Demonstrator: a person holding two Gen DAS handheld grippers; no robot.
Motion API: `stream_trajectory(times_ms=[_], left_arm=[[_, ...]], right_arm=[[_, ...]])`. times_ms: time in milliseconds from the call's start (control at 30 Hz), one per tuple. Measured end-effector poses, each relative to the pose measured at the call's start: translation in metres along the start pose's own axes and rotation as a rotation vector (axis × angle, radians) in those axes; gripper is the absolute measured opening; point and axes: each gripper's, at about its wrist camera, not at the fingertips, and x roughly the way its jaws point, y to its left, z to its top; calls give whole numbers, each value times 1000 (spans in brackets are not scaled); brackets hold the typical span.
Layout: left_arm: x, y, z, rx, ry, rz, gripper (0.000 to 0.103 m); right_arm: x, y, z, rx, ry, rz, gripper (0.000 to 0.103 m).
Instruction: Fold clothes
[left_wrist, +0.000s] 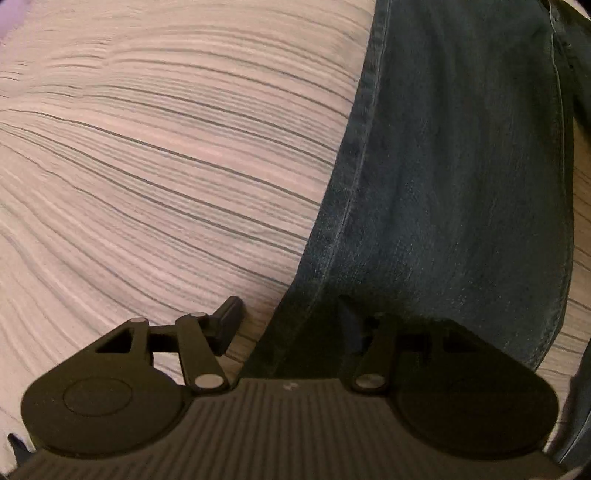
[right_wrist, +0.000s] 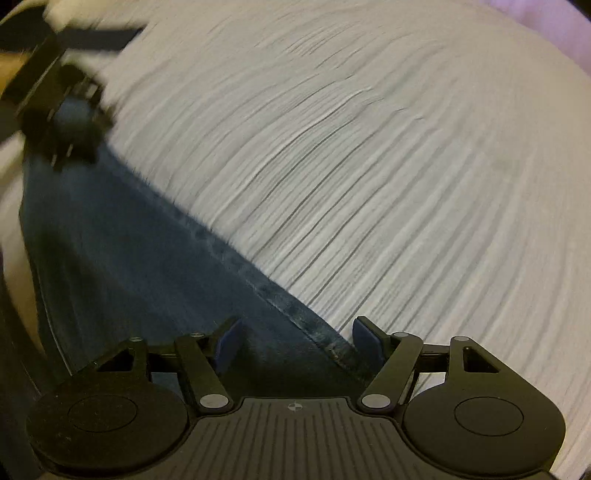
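Dark blue jeans (left_wrist: 443, 184) lie stretched over a white ribbed bedspread (left_wrist: 147, 166). In the left wrist view my left gripper (left_wrist: 291, 325) is open, its jaws wide apart over the jeans' left seam edge; the right finger is lost in shadow on the denim. In the right wrist view my right gripper (right_wrist: 295, 343) is open, its blue pads straddling the jeans' (right_wrist: 129, 258) hemmed edge. The left gripper shows blurred in the right wrist view (right_wrist: 62, 118) at the far end of the denim.
The ribbed bedspread (right_wrist: 369, 166) covers the whole surface around the jeans. A lilac strip (right_wrist: 554, 26) shows at the far right corner. Both views are motion-blurred.
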Motion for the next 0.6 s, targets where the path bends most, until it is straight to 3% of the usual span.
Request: stream_trajectory(times_ms=[100,133,167,200,267,333,467,600], left_arm=[[-2,-1,0,17,11,-51,18],[-8,2,-3,1,-10,-31,11],[-15,4,-7,-20,-37,-2,10],[-23,7,-11,-42,-64,26,8],[-38,12,-19,-85,-118,83,8],[-49,19,-27,-136,-167,140,8],[-29,20,-20,-158,-98,158,12],[-29,22,-23,-223,-81,227,27]], right_arm=[[17,-8,3,-37,56,41,70],[21,-11,4,-22,70,60,69],[26,-15,4,-6,82,76,53],[24,-17,5,15,86,83,28],[21,-23,6,55,91,93,0],[14,-29,11,67,55,51,0],[-1,-40,21,91,-13,-32,0],[-6,-25,15,106,-50,-120,0]])
